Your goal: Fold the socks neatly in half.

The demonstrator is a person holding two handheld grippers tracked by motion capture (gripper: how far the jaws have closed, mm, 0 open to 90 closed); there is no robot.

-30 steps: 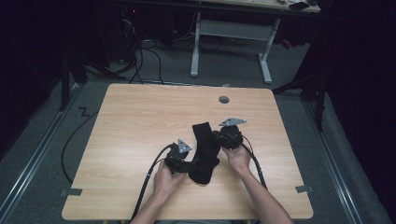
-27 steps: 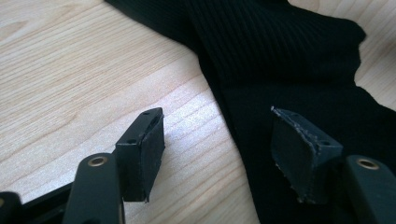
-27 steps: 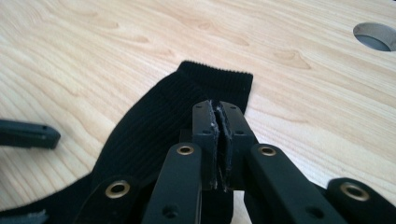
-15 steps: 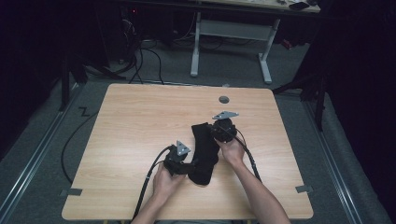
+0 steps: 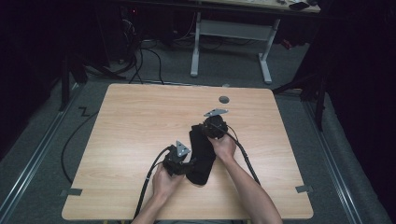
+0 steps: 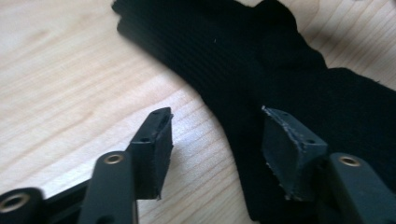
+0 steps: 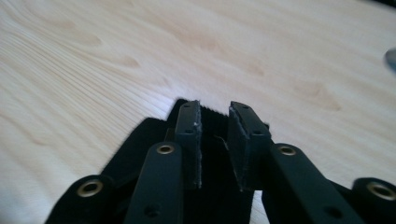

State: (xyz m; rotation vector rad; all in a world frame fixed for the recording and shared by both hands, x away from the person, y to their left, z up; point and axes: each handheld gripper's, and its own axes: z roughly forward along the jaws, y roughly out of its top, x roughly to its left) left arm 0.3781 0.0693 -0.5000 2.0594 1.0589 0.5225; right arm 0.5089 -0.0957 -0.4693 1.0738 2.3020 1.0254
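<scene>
Folding the sock point(image 5: 201, 154), we had just parted our right fingers point(image 7: 214, 140) off its far end; left fingers point(image 6: 219, 154) stood wide, narrowing, one pad over cloth.

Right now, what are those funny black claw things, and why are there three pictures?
Those are grippers: hand-held tools with two jaws, a bit like big tweezers. A person holds one in each hand. One picture comes from a camera up high, looking down on the wooden table. There you see the left gripper and the right gripper. The other two pictures come from little cameras riding on each gripper, looking along its jaws.

On the table lies a black sock. The left gripper's jaws stand apart, one over bare wood, one over the sock, pinching nothing. The right gripper has just been opening, its jaws slightly apart above the sock's edge. Nothing is held.
</scene>
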